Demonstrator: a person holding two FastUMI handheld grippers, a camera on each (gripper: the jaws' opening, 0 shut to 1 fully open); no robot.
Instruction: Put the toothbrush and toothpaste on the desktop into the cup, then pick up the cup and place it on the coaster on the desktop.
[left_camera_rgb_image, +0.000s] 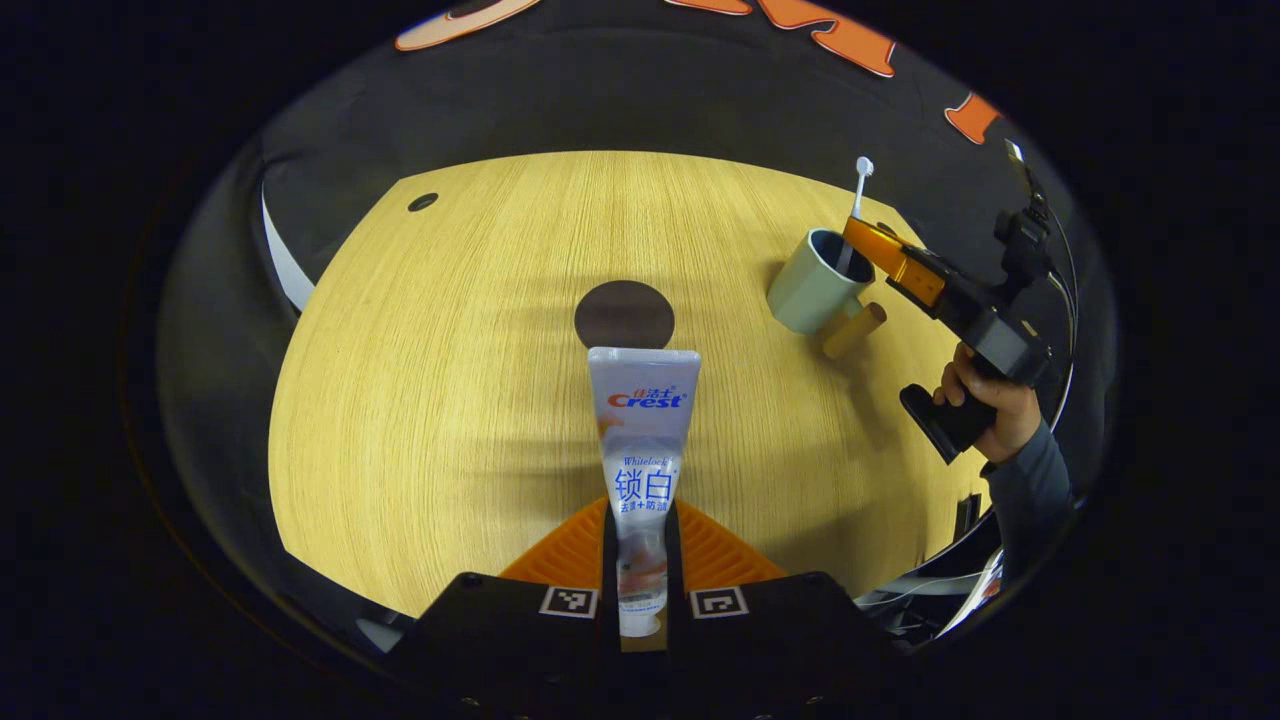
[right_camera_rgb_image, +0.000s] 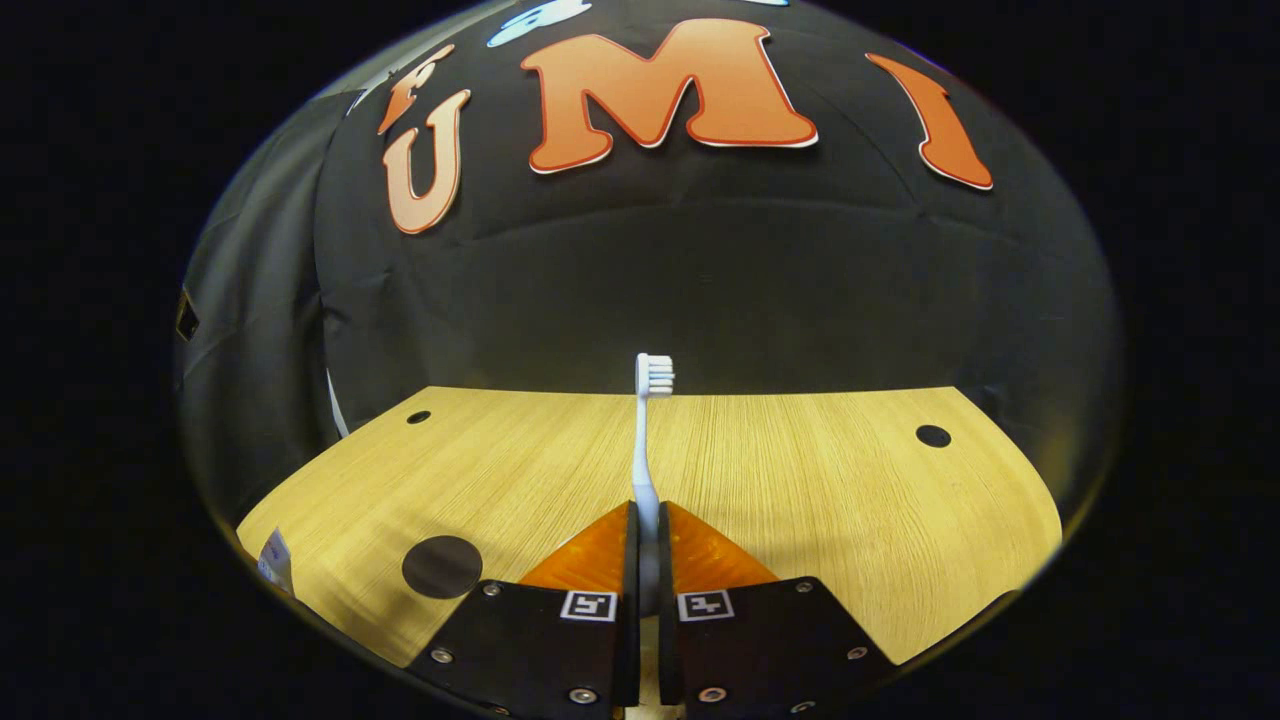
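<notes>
With our right gripper (right_camera_rgb_image: 645, 560) clamped on the toothbrush (right_camera_rgb_image: 645, 440), its lower end in the cup (left_camera_rgb_image: 815, 285) below, we should release gently while our left gripper (left_camera_rgb_image: 640, 560) grips the toothpaste (left_camera_rgb_image: 642, 440).

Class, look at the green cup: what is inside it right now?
The toothbrush stands in the cup, head up, pinched by the right gripper. Its lower end and the cup's bottom are hidden by the wall. The toothpaste is outside.
</notes>
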